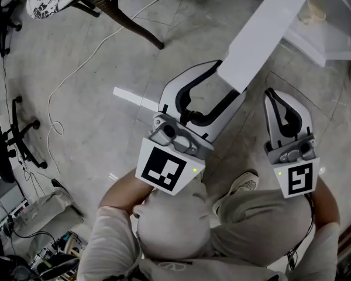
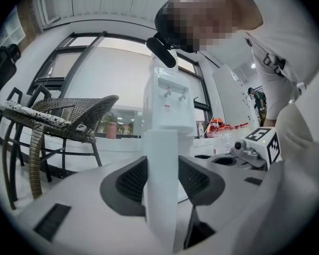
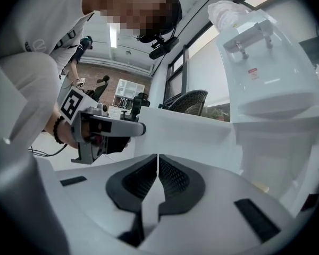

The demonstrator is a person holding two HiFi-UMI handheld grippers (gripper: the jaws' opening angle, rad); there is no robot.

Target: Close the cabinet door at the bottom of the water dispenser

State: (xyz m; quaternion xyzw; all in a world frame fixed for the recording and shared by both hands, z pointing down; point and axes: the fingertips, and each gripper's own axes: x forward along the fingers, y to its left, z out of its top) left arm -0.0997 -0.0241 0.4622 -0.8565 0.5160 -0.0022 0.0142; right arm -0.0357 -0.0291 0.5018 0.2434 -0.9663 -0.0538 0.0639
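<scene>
Two grippers near water dispenser (image 3: 271, 105): left gripper (image 1: 229, 81) jaws pinch free edge of cabinet door (image 1: 269, 34), swung wide off dispenser base; right gripper (image 1: 271, 92) jaws shut, empty. Door prob light, stiff panel on hinges, so free edge gives best leverage

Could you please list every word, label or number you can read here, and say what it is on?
No text can be read.
Dispenser: red label, too small to read.
Bottles: labels blurred.
Shirt logo: too small to read.
Left cube, right cube: black square markers only, no words.
</scene>
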